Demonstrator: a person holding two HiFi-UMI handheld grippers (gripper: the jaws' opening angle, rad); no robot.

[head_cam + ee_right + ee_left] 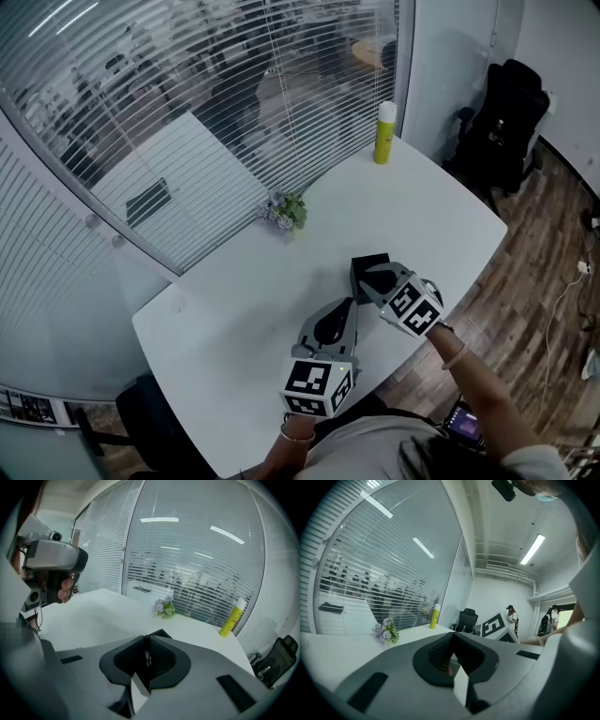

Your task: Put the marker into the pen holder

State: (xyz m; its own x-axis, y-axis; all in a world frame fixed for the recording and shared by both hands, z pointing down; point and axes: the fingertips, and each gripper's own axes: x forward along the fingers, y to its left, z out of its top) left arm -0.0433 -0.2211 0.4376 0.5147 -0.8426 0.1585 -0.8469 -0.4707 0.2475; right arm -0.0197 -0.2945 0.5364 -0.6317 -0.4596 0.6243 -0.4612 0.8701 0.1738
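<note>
From the head view, a white table [234,309] carries a black pen holder [364,264] near its right edge, with a small bunch of flowers [284,211] further back and a yellow bottle [385,132] at the far corner. The right gripper [373,279] has its tip directly over the pen holder, while the left gripper [349,302] lies just beside it, pointing the same way. In the left gripper view, the left gripper [453,634] is clenched, its jaws meeting with nothing recognisable between them; the flowers [385,631], the bottle [435,618] and an office chair [466,619] lie beyond. In the right gripper view, the right gripper [146,637] is clamped on the marker [146,656], a thin dark stick standing upright between the jaws, and a black corner of the pen holder [161,633] shows just past the tips.
</note>
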